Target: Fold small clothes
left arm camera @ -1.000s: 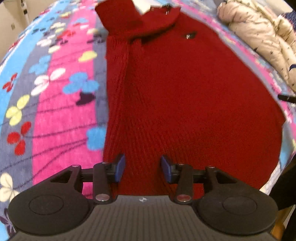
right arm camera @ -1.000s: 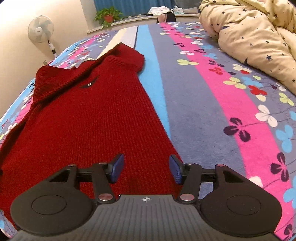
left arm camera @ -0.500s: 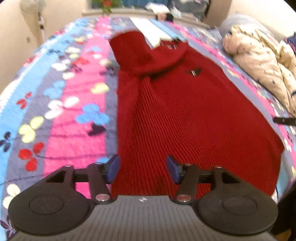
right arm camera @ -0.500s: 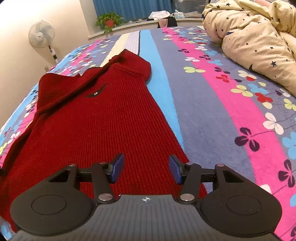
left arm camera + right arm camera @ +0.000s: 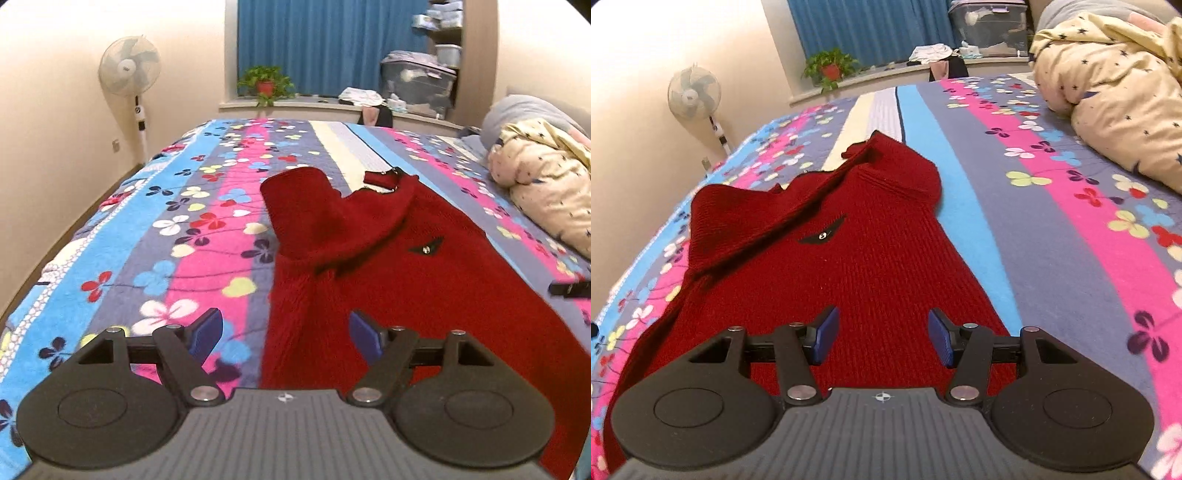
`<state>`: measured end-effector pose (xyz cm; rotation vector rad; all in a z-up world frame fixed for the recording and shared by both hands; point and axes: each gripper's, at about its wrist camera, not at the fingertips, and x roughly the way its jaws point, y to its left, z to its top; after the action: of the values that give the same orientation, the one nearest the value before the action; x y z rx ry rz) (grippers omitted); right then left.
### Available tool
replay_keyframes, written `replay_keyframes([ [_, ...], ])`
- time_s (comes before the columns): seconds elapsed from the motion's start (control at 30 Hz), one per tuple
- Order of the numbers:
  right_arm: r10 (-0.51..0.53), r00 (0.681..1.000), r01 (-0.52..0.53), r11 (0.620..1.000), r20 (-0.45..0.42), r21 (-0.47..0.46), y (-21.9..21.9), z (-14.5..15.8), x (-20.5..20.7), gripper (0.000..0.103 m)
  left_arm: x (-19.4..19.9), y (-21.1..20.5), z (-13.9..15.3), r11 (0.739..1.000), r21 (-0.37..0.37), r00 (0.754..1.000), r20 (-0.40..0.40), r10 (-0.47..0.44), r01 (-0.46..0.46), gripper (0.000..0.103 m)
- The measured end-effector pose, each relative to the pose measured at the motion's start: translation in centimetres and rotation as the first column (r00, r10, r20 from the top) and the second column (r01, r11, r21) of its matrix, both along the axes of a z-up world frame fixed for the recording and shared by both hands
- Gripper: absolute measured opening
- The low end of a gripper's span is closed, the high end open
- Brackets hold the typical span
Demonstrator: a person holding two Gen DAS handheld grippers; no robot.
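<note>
Cream walls (image 5: 55, 129), blue curtain (image 5: 325, 48) over a sill with potted plant (image 5: 265, 84); standing fan (image 5: 129, 70) left; flowered striped bedspread (image 5: 177, 229); starred quilt (image 5: 1115, 92) bunched right; storage bins (image 5: 417, 79), contents perhaps linens

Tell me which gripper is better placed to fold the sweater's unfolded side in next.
Probably the right gripper. The red sweater has its far side already folded over, and the right's open jaws hover over the flat side near the edge. The left gripper, jaws just opening with nothing gripped, hangs at the folded edge.
</note>
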<state>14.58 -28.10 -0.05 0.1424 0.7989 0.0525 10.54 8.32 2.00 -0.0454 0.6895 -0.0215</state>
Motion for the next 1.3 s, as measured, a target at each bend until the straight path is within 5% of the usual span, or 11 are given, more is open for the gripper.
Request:
replay_keyframes([
  [0.13,-0.015,0.999,0.013,0.998,-0.038,-0.056,0.8,-0.8,2.3,0.042,4.2,-3.1,0.3,1.0,-0.025,0.999,-0.039,-0.006,0.005,0.072],
  [0.23,-0.019,0.998,0.018,1.0,-0.06,-0.016,0.2,-1.1,4.1,0.006,7.6,-6.3,0.1,0.999,-0.007,0.998,-0.059,-0.035,0.035,0.037],
  [0.27,-0.024,0.998,0.024,1.0,-0.065,-0.011,0.0,-1.2,4.6,0.003,8.8,-7.4,-0.3,0.999,-0.007,0.996,-0.071,-0.052,0.051,0.017],
  [0.33,-0.04,0.996,0.039,0.999,-0.074,-0.013,-0.4,-1.4,5.8,0.002,11.3,-9.7,-1.1,0.997,-0.007,0.993,-0.093,-0.078,0.077,0.008],
  [0.53,-0.011,0.981,0.014,1.0,-0.193,0.011,-0.9,-3.4,9.1,0.007,20.0,-15.8,-4.0,0.996,-0.032,0.986,-0.138,-0.091,0.087,0.012],
  [0.6,0.031,0.969,-0.033,0.999,-0.247,-0.006,-0.5,-4.5,9.8,0.012,23.3,-17.6,-4.8,0.996,-0.031,0.986,-0.141,-0.089,0.086,0.022],
  [0.67,0.043,0.963,-0.053,0.998,-0.265,-0.031,0.1,-5.1,10.2,0.017,26.2,-19.0,-5.5,0.998,-0.013,0.988,-0.14,-0.064,0.063,0.055],
  [0.83,0.09,0.958,-0.113,0.991,-0.273,-0.071,1.4,-5.6,10.9,0.03,32.5,-22.4,-7.9,0.998,0.017,0.982,-0.181,-0.055,0.059,0.074],
  [1.0,0.1,0.956,-0.123,0.99,-0.277,-0.069,1.3,-5.8,11.1,0.031,35.7,-24.2,-9.8,0.984,0.139,0.983,-0.161,-0.089,0.111,0.067],
  [1.07,0.103,0.956,-0.129,0.989,-0.276,-0.077,1.5,-5.8,11.2,0.031,36.3,-23.4,-10.0,0.97,0.204,0.981,-0.169,-0.098,0.132,0.018],
  [1.3,0.113,0.956,-0.144,0.985,-0.271,-0.096,1.8,-5.8,11.1,0.033,30.4,-6.7,-3.5,0.994,0.098,0.998,-0.002,0.056,-0.056,0.009],
])
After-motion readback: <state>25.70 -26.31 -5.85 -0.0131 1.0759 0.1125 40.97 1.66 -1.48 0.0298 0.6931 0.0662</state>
